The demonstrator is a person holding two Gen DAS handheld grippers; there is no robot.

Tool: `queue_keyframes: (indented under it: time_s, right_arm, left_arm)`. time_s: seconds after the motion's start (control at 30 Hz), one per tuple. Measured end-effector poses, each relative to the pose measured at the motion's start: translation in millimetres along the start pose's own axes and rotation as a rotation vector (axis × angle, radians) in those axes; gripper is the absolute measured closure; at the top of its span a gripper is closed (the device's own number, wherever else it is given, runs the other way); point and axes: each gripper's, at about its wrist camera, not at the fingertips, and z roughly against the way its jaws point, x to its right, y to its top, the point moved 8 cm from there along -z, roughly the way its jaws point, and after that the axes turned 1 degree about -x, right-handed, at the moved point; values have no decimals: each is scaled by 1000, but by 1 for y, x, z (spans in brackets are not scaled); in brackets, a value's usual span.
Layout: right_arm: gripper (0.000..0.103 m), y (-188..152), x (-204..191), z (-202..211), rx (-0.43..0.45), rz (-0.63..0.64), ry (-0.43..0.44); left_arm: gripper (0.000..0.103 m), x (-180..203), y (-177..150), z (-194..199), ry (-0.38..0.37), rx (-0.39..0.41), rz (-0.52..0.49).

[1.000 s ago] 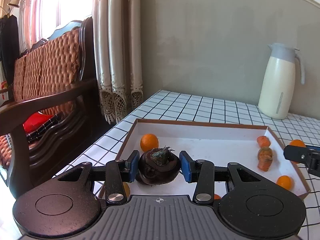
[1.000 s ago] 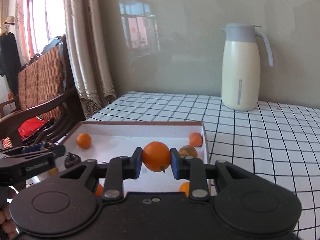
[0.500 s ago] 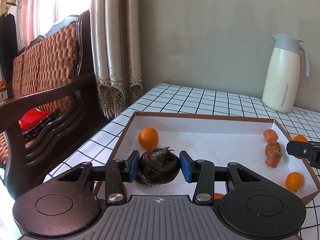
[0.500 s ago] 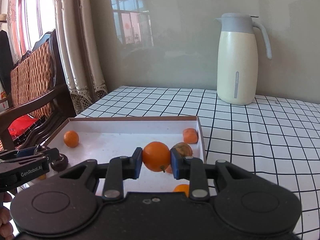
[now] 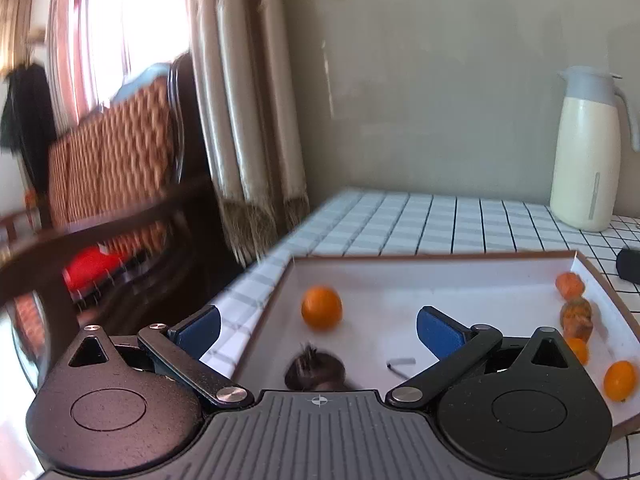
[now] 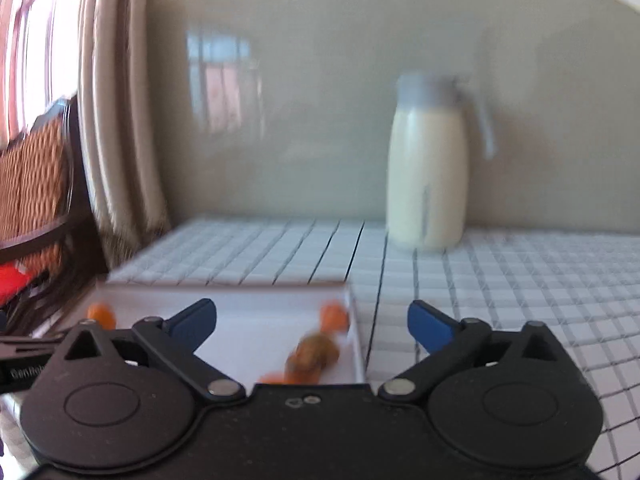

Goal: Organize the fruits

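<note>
Here, both tools release fruit into the shallow white cardboard tray with a brown rim (image 5: pixel 432 257), which lies on the white tiled table with black grout lines (image 5: pixel 440 220); the left gripper (image 5: pixel 318 326) has just been opening, its 2 blue pads (image 5: pixel 198 330) now spread wide with nothing between them, and the dark purple round fruit with a tufted crown (image 5: pixel 316 372) lies on the tray floor just below and behind them. The right gripper (image 6: pixel 310 322) has likewise just been opening; its jaws stand wide and empty, the view being blurred. A small orange citrus (image 5: pixel 321 307) rests ahead of the left pads; 2 brownish-orange fruits (image 5: pixel 576 316) and 2 small orange ones (image 5: pixel 620 380) sit along the right wall. To finish the release well, judged from this pose: keep both tools open, lift straight up and back so no pad nudges the freed fruit, and avoid the tray rim; round fruit may roll. A cream jug with a grey lid (image 5: pixel 588 152) stands well apart.
</note>
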Motion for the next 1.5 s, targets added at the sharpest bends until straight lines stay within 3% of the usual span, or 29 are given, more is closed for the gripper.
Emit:
queue_keyframes:
  time_s: [0.33,0.9,1.13,1.5]
  right_arm:
    - [6,11,-6,14,4,24,40]
    - [6,15,5,54,-40,8,85]
    - [6,17,23,105,-43,-16,107]
    - [6,11,43,199,-13,-28,135]
  left_arm:
    - [0,5,14,-2,-42,12,16]
    - [0,10,25,62,-74,19,15]
    - [0,11,25,116,-113,15,55]
    - [0,23,12,224,-155,46,34]
